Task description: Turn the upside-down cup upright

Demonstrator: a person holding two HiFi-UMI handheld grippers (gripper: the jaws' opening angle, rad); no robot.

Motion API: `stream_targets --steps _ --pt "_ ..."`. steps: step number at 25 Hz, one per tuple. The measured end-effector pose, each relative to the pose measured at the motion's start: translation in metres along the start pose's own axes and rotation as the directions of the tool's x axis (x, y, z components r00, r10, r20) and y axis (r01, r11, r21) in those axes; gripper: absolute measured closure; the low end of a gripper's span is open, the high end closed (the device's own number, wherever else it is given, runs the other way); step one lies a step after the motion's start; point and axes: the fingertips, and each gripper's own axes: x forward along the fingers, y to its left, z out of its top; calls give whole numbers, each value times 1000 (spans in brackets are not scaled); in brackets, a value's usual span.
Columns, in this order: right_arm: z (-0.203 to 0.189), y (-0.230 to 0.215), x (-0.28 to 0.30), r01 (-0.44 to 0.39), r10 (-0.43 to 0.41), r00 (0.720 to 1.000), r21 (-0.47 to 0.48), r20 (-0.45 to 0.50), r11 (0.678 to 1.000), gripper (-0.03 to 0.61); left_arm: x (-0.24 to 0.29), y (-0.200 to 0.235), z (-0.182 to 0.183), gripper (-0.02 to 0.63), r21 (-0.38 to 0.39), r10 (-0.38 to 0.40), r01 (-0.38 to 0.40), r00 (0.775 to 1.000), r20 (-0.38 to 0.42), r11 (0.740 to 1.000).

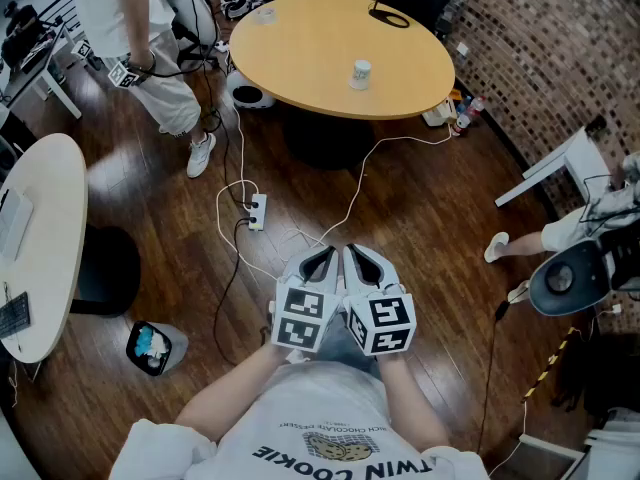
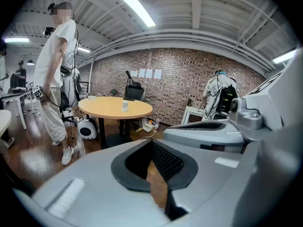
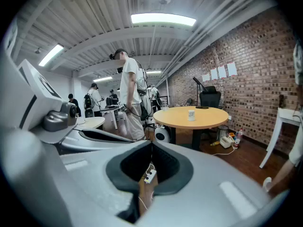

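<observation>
A small white cup (image 1: 361, 73) stands on the round wooden table (image 1: 300, 48) across the room; from here I cannot tell which way up it is. It also shows far off as the cup (image 2: 125, 106) in the left gripper view and the cup (image 3: 191, 113) in the right gripper view. My left gripper (image 1: 322, 256) and right gripper (image 1: 356, 254) are side by side close to my body, over the wooden floor and well short of the table. Both have their jaws together with nothing between them, as the left gripper (image 2: 151, 144) and right gripper (image 3: 151, 144) show in their own views.
A person in white (image 1: 150, 58) stands at the table's left. A power strip (image 1: 257, 211) and cables lie on the floor between me and the table. A white table (image 1: 45, 238) and a bin (image 1: 155, 348) are on the left; a seated person (image 1: 580, 230) is on the right.
</observation>
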Motion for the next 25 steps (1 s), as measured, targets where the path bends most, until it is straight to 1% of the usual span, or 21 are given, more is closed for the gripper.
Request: stream_targets --steps 7,9,13,16,22,25 --pt "9 -62 73 -17 17 1000 -4 0 1000 575 88 33 21 611 -7 21 -21 1000 0 1000" --pt "20 -86 93 -30 30 1000 -2 -5 1000 575 118 39 38 611 -8 30 -30 1000 -1 1000" --pt "53 -137 126 -62 62 998 4 -22 998 575 176 46 87 611 -25 52 -52 999 -14 998" --pt "69 -169 149 -76 77 997 9 -23 997 575 214 48 112 611 -25 64 -64 998 -13 998" --pt "102 -215 186 -101 101 995 8 -8 995 575 260 62 152 611 -12 111 -111 994 -9 994" --pt "110 -228 202 -108 108 994 6 -11 994 575 277 69 161 611 -11 119 -119 993 -18 993"
